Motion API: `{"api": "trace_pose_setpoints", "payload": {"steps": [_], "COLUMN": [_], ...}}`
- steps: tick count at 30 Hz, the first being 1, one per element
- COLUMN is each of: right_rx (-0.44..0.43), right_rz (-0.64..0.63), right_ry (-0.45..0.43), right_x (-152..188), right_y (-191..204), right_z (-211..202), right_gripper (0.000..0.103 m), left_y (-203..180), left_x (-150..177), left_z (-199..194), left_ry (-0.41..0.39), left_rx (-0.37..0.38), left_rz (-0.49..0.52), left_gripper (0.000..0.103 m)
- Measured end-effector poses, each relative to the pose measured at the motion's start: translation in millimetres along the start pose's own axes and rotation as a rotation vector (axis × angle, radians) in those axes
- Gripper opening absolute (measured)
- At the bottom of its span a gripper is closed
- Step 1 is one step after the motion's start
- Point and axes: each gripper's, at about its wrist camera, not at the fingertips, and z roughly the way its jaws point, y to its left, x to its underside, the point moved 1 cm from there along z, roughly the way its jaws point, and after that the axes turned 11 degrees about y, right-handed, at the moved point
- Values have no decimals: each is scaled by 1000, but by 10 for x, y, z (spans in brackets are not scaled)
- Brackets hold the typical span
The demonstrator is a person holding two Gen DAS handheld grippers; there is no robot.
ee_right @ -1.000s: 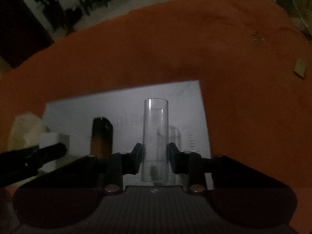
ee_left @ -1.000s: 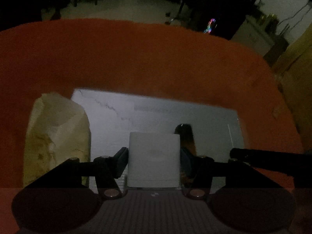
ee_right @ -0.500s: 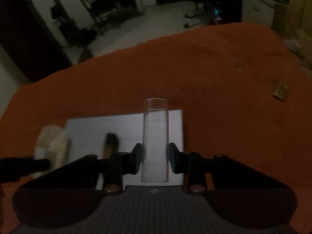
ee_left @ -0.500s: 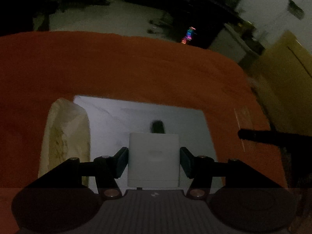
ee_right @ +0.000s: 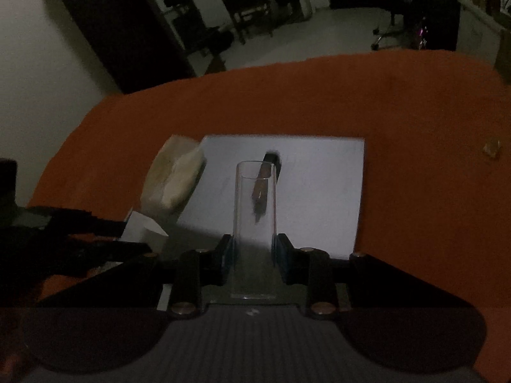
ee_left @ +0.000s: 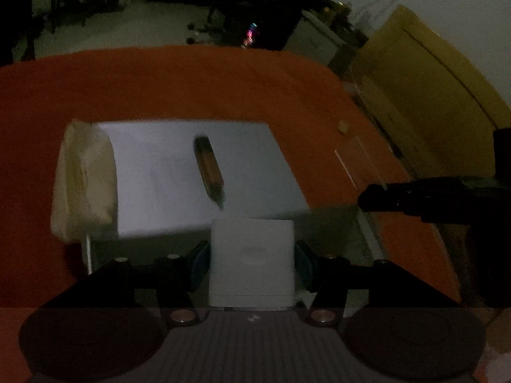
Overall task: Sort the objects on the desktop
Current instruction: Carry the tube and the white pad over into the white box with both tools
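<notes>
My left gripper [ee_left: 251, 261] is shut on a white box [ee_left: 251, 258] and holds it above the near edge of a white sheet [ee_left: 166, 166]. My right gripper [ee_right: 254, 253] is shut on a clear tube [ee_right: 255, 223], held upright over the sheet [ee_right: 319, 185]. A brown pen with a dark cap [ee_left: 209, 167] lies on the sheet; in the right wrist view the pen [ee_right: 262, 191] shows through the tube. A cream packet [ee_left: 84, 178] lies at the sheet's left edge, and also shows in the right wrist view [ee_right: 174, 175].
An orange cloth [ee_left: 191, 83] covers the table. A small scrap [ee_right: 491, 150] lies on the cloth to the right. The left gripper and white box [ee_right: 143, 229] show at lower left of the right wrist view. A yellow board [ee_left: 431, 95] stands beyond the table's right edge.
Both grippers have risen and drawn back with their objects; the sheet, pen and packet now look smaller and farther off. The grips have not changed.
</notes>
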Motion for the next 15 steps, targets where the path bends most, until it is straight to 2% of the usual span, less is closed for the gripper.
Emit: {"api": "trace_pose_setpoints", "payload": {"steps": [7,15], "right_rx": [-35,-30], "right_rz": [-6,-52], "right_ry": [40,164], "right_x": [430,742], "right_y": [141,292], "right_z": [55,421], "right_gripper": [32,32], "left_y": [-122,-144], "left_x": [448,769], "left_z": [180,350], "left_ry": [78,146], "left_rx": [-20,2], "left_rz": [80,111], "left_gripper": [51,51]}}
